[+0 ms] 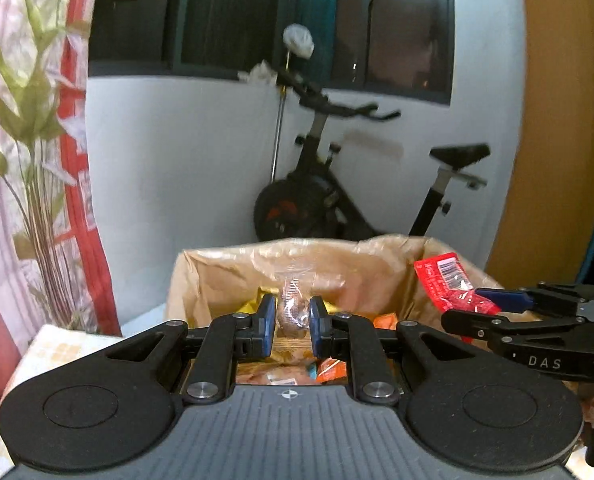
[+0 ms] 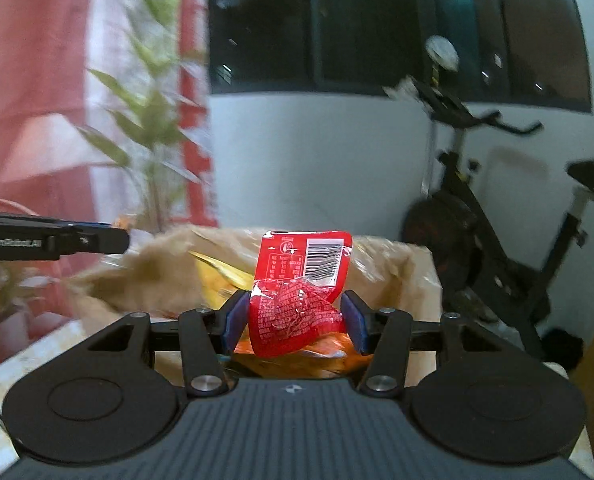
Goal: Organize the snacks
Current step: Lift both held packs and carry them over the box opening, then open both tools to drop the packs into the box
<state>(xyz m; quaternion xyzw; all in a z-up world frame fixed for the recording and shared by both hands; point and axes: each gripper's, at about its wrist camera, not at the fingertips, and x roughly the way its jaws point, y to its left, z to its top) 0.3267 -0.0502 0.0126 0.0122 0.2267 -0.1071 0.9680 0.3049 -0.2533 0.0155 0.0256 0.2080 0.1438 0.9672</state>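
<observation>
Two snacks: my left gripper (image 1: 293,316) pinches a clear pack (image 1: 293,304), my right gripper (image 2: 295,320) a red pack (image 2: 297,292), both above the brown bag (image 1: 233,276).

Room corner with an exercise bike.
Black exercise bike (image 1: 337,184) against white wall (image 1: 177,160); dark window (image 1: 225,16) at twelve o'clock, plant (image 1: 33,120) at nine.

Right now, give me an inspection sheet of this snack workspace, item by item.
Surface: pale checked tabletop, visible left of the bag.
Job's things: brown paper bag open, orange and yellow snack packets inside; clear-wrapped snack; red packet.
Clutter: nothing seen.
Grippers: left tool shut on the clear-wrapped snack; right tool shut on the red packet, both above the bag.
Cables: nothing seen.
Surroundings: exercise bike, leafy plant, red-and-white curtain, dark window.
</observation>
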